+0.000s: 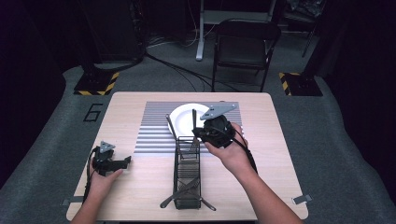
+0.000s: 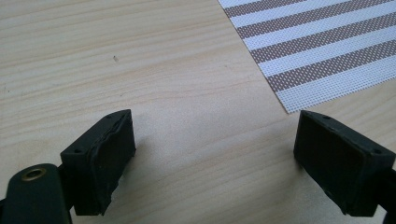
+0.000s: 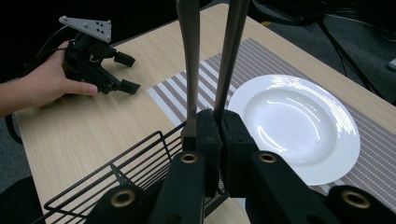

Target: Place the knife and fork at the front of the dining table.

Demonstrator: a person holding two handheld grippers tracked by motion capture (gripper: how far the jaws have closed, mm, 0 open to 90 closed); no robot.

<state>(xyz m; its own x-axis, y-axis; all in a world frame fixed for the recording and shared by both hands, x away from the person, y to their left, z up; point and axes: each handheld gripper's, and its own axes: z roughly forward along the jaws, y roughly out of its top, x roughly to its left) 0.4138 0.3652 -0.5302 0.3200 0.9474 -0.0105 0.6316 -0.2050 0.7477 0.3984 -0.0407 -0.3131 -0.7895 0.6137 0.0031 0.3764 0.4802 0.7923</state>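
Black wire basket point(image 1: 187, 172) sits mid-surface; above its far end our right gripper point(image 3: 212, 135) has its fingers closed on two utensil handles point(image 3: 189, 60). We judge the next move is carrying them toward the white plate point(image 3: 299, 126). Our left gripper point(image 2: 215, 158) rests wide open, empty.

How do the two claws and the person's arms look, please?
Both the left claw and the right claw are black, with blocky jaws and brass-coloured screws. Each carries a grey three-cornered plate with small holes, and a black cable trails from it. The forearms are bare, no sleeves visible.
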